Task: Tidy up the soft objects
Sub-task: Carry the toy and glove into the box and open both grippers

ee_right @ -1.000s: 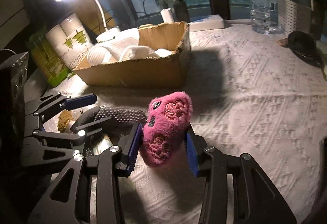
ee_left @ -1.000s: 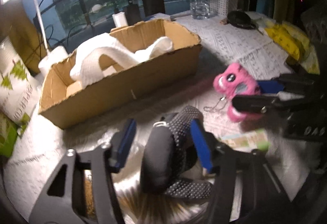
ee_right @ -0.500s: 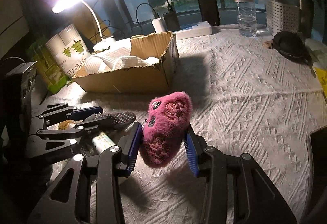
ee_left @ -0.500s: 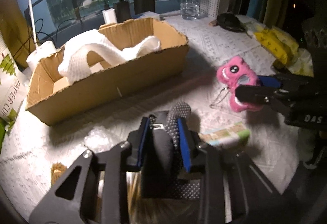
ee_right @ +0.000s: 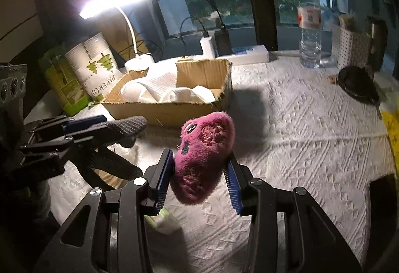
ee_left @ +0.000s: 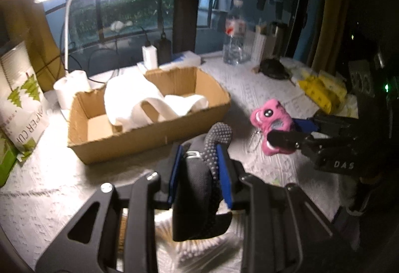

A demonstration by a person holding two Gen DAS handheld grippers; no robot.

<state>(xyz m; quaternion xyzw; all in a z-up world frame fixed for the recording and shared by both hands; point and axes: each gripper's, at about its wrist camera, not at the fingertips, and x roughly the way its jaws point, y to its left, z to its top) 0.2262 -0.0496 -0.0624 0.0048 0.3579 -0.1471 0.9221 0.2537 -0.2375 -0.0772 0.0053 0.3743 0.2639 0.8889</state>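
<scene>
The black dotted glove (ee_left: 199, 180) is pinched between the blue-padded fingers of the left gripper (ee_left: 200, 170), which have closed tightly on its folded body, one knobbly finger of the glove curling up past the tips. It is held clear above the tabletop (ee_left: 49, 188), with the cardboard box (ee_left: 119, 146) at about 11 o'clock from it in the left wrist view. The pink plush toy (ee_right: 203, 158) sits squeezed between the fingers of the right gripper (ee_right: 199, 175), likewise lifted off the cloth; in the right wrist view the box lies at 12 o'clock beyond it. The box already holds a white towel (ee_left: 139, 103), draped over its middle and near side, with bare floor at its left end.

Judging by this, both soft things are in carry toward the box. The next move calls for bringing each over the rim and releasing into the free space beside the towel, one gripper at a time so they do not crowd each other.

Compared with a second ago, the left fingers, then wide apart around the glove, have closed and raised it; the plush was already gripped and has been lifted somewhat higher.
</scene>
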